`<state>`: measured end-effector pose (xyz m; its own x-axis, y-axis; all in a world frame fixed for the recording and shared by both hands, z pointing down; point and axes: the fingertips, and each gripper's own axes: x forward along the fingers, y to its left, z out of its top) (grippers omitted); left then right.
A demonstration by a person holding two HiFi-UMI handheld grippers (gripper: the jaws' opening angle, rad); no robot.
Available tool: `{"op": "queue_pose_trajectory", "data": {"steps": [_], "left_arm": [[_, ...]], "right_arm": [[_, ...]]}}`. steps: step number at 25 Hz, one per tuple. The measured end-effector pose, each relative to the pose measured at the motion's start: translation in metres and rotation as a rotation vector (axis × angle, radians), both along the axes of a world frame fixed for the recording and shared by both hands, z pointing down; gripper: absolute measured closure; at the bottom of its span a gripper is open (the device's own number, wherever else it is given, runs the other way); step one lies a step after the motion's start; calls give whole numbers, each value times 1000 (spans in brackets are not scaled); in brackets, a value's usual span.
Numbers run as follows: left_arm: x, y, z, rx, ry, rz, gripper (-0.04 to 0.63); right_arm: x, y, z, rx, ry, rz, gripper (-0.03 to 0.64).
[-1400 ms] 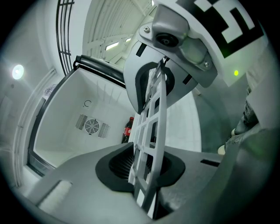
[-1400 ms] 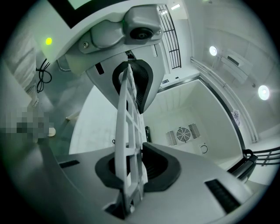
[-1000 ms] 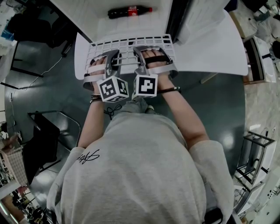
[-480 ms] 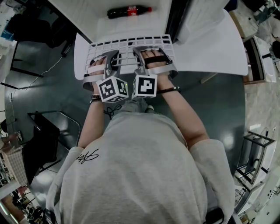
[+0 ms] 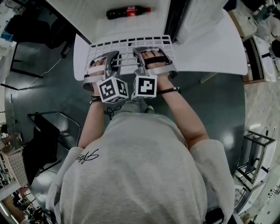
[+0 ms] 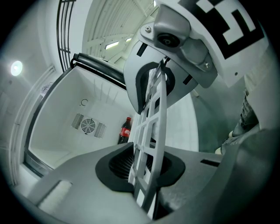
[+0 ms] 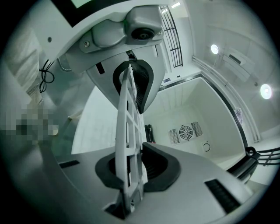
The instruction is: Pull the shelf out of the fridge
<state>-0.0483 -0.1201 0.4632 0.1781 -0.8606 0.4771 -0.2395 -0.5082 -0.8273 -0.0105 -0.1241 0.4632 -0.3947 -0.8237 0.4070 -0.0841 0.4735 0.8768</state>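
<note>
The white lattice shelf [image 5: 129, 45] is held level in front of the open fridge [image 5: 100, 22], near the person's body. My left gripper [image 5: 110, 57] is shut on the shelf's near edge at the left. Beside it, my right gripper [image 5: 143, 55] is shut on the same edge. In the left gripper view the shelf [image 6: 151, 126] runs edge-on between the two dark pads of the left gripper [image 6: 150, 114]. The right gripper view shows the shelf [image 7: 130, 141] likewise clamped by the right gripper [image 7: 131, 124].
A cola bottle [image 5: 128, 11] lies on the fridge's white inner floor, beyond the shelf. A round fan vent [image 6: 88, 126] sits in the fridge's back wall. The white fridge door [image 5: 210, 43] stands open at the right. The floor around is dark grey.
</note>
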Motion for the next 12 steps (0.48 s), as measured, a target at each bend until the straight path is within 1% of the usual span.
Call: {"op": "queue_pose_trajectory", "data": {"steps": [12], "left_arm": [[1, -2, 2, -1, 9, 5, 525]], "right_arm": [[1, -1, 3, -10, 6, 4, 569]]}}
